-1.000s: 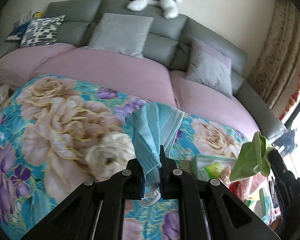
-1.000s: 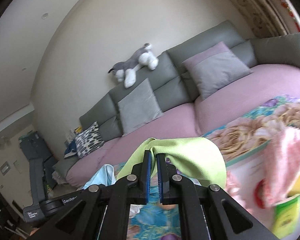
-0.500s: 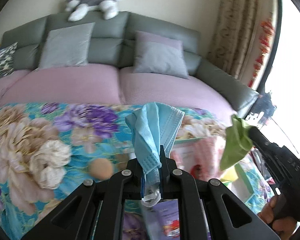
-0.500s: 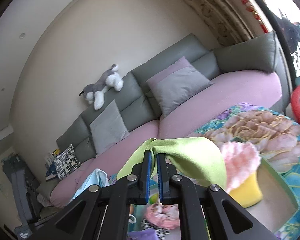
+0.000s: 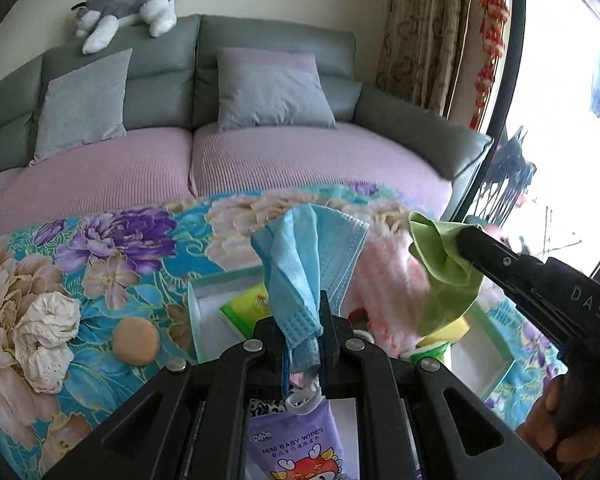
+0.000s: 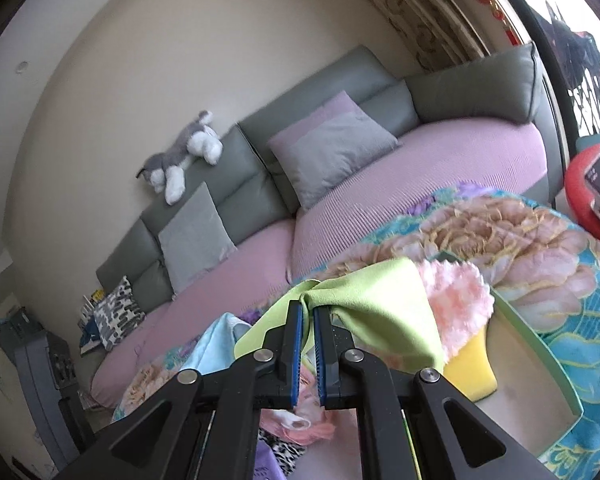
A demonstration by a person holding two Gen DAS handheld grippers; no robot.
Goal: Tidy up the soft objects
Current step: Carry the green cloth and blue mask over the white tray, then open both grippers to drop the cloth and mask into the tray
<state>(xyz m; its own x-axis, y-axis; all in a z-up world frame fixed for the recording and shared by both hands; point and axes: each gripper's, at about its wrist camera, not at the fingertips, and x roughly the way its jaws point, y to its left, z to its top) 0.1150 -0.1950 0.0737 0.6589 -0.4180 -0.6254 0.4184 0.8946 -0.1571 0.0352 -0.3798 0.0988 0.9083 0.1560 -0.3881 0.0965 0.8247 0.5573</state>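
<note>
Floral-covered surface (image 5: 100, 264) before a grey sofa (image 5: 260, 40): left tool (image 5: 302, 320) pinches a blue face mask (image 5: 308, 256), right tool (image 6: 308, 320) a green cloth (image 6: 380, 300), both above the pale green box (image 6: 540, 344).

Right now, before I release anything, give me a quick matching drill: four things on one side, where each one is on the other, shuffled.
Things:
1. mask
2. green cloth
3. plush dog
4. wipes pack

Places:
A. on top of the sofa back
B. in the right gripper
C. below the left gripper
D. in the left gripper

Pairs: 1-D, 2-B, 3-A, 4-C
</note>
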